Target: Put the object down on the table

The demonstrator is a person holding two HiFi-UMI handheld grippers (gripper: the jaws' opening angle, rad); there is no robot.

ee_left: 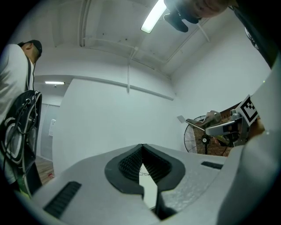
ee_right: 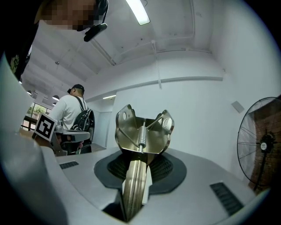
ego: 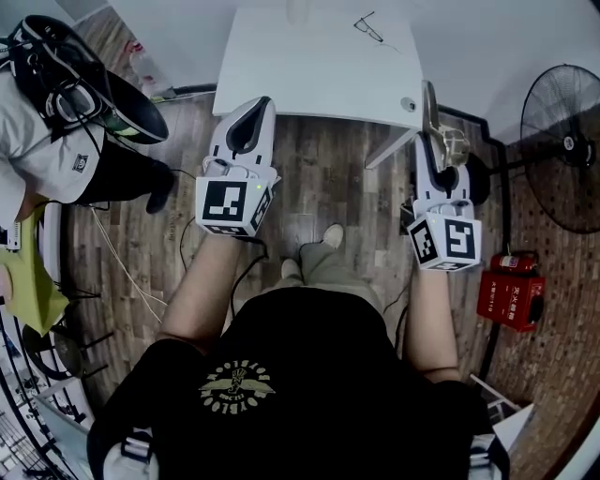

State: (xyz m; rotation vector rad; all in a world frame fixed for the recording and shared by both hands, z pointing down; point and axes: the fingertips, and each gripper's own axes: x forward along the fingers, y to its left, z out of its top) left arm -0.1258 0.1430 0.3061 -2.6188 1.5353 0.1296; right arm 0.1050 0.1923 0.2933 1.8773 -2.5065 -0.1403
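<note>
The right gripper (ee_right: 139, 154) is clamped on a metal spring-hinged tool (ee_right: 142, 132). Its 2 jaws stand partly apart, with the tool's ribbed handle pinched between the dark pads. The tool's head rises past the jaw tips: a bent steel plate with 2 rounded ears, each with a hole, and a coil spring running down its middle.

In the head view the same right gripper (ego: 430, 142) is held out in front of the person, and the tool (ego: 432, 108) pokes forward from it just beside the near right corner of the white table (ego: 309, 66). The tool is in the air, held only by the gripper, not resting on the table.

The left gripper (ee_left: 141, 147) is closed with nothing in it. Its jaw tips meet, leaving only a narrow slit lower down through which the white table shows. In the head view the left gripper (ego: 255, 111) reaches toward the table's near left edge.

A pair of eyeglasses (ego: 368, 28) lies on the far part of the table. Below the grippers is a wooden floor (ego: 319, 178). A standing fan (ego: 562, 141) is off to the right, with a red box (ego: 511, 291) on the floor near it. Another person (ego: 47, 141) wearing a backpack stands at the left.
</note>
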